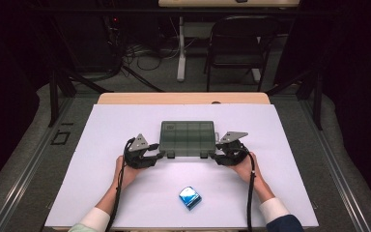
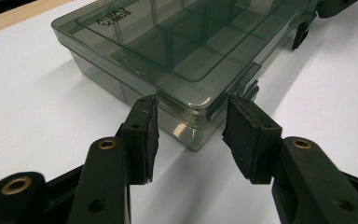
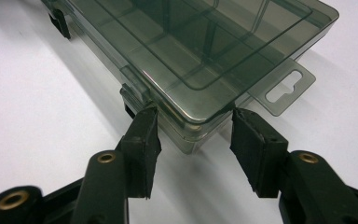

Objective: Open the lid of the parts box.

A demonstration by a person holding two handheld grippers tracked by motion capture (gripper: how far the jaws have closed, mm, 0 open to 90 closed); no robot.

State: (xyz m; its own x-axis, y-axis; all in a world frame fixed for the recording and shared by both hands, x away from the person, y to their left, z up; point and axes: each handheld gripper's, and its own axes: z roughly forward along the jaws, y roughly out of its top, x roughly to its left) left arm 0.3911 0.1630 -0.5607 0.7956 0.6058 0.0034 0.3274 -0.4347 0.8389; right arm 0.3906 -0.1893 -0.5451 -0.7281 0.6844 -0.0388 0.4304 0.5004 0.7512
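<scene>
Left gripper (image 1: 158, 155): its fingers (image 2: 142, 135) stood apart around the near left corner of the box; whether the pads pressed on it could not be told.
Box (image 1: 187, 137): a flat, smoky grey see-through plastic organiser box lay closed at the middle of the white tabletop (image 1: 101, 145), between the two grippers.
Box details: inner walls split it into several compartments; two dark latches sat on its near long edge; a clear hanging tab (image 3: 286, 86) with a slot stuck out from its right end.
Right gripper (image 1: 214, 155): its fingers (image 3: 256, 149) stood apart around the near right corner of the box; contact could not be told.
Blue packet (image 1: 190, 197): lay near the tabletop's front edge, well apart from the box.
</scene>
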